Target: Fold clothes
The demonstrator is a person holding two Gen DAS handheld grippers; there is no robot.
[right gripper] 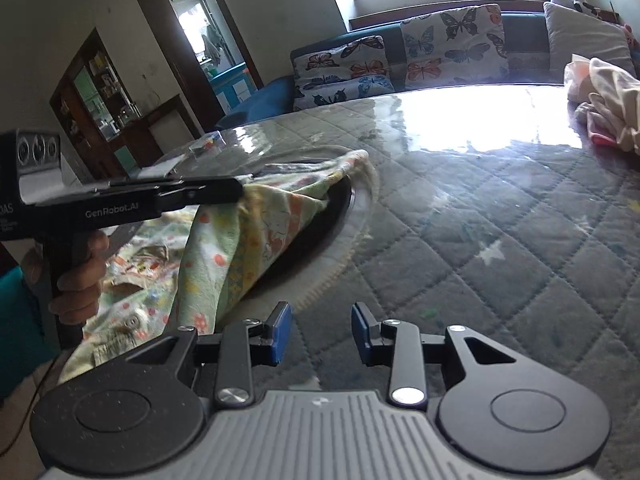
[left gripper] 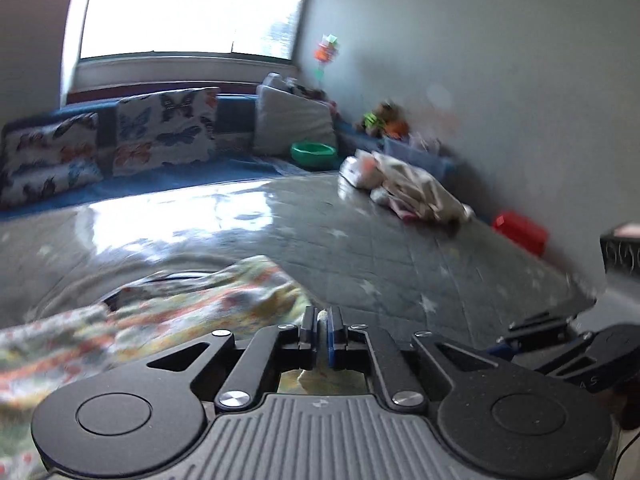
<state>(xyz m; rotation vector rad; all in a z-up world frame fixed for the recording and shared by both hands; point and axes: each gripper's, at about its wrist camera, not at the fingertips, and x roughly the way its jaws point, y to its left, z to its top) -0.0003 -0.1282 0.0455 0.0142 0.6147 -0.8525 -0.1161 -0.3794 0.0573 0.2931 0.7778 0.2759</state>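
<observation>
We hold a black two-finger gripper in each hand over a grey quilted table cover [right gripper: 500, 240] lying under a shiny clear sheet. Our left gripper [left gripper: 322, 322] has its fingers pressed together on a fold of the pale green, flower-and-animal printed cotton garment [right gripper: 248, 240]; a sliver of light cloth shows between its pads in the left wrist view. From the right wrist view, that gripper reaches in from the left, and the cloth hangs from its tip in a draped peak, the rest of the garment spreading below and behind it toward the person's hand [right gripper: 80, 276] on the grip.

Our right gripper [right gripper: 322, 334] stands with its blue-padded fingers spread apart, nothing between them, over bare cover just right of the garment's hanging edge.

Ahead of the left gripper's tip and under the lifted cloth lies a dark round disc [right gripper: 316, 236], partly covered by the garment. Far ahead and to the right of both grippers, a heap of cream and pink clothes [left gripper: 404, 188] sits on the cover. Beyond the table, butterfly-printed white cushions [right gripper: 400, 60] lean on a blue sofa.
</observation>
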